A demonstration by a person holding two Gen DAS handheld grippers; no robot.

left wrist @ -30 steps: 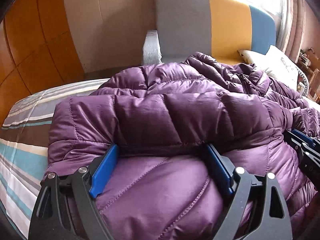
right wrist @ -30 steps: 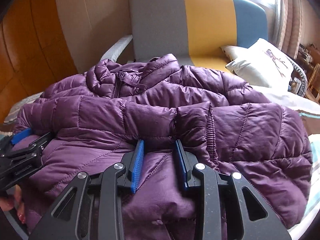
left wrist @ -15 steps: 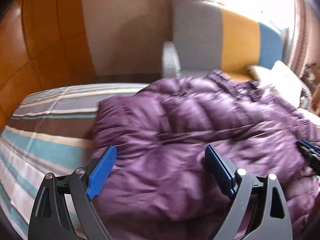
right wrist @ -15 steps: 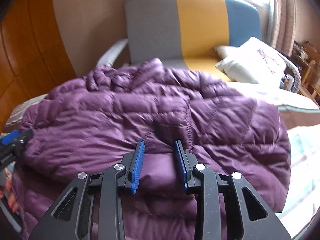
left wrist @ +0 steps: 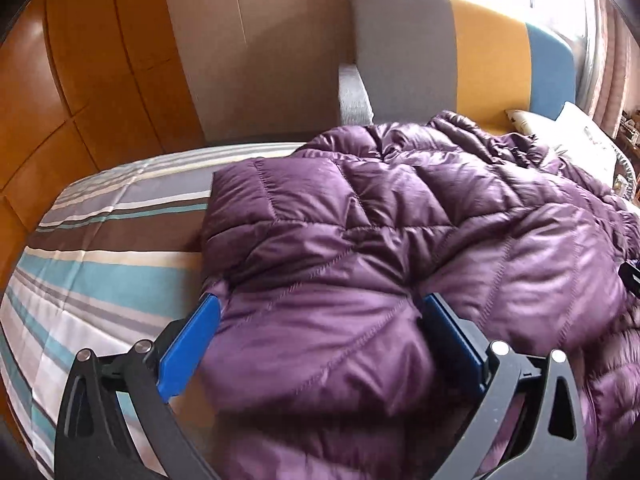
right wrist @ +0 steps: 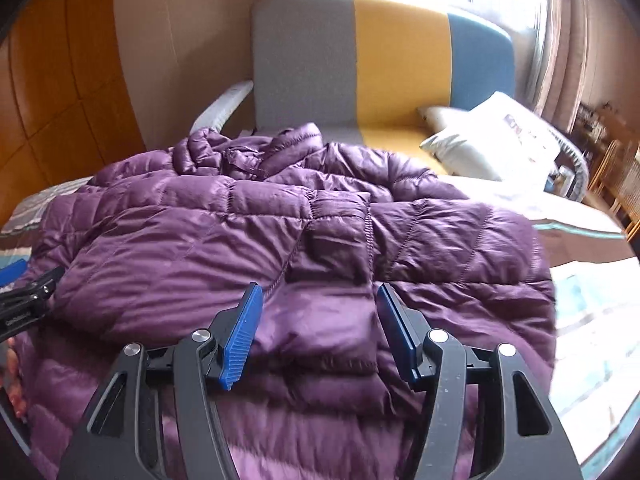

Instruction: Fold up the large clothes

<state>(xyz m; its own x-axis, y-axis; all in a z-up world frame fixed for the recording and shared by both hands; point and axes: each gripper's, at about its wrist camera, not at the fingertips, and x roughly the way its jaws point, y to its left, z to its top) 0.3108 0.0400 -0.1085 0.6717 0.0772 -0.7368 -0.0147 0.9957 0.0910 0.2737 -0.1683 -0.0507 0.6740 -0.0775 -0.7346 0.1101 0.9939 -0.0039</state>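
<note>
Both jaws open: I see left gripper and right gripper straddling near hem of purple jacket, collar far on bed.

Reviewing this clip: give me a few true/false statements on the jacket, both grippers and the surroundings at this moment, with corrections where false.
1. The garment is a purple quilted jacket. True.
2. The jacket lies on a bare wooden table. False: it lies on a striped bedsheet.
3. The left gripper has its fingers spread wide, with jacket fabric bulging between them. True.
4. The right gripper is pinched shut on the white pillow. False: its fingers stand apart over the jacket, and the white pillow sits far behind on the sofa.
5. The sofa behind the jacket has grey, yellow and blue panels. True.
</note>
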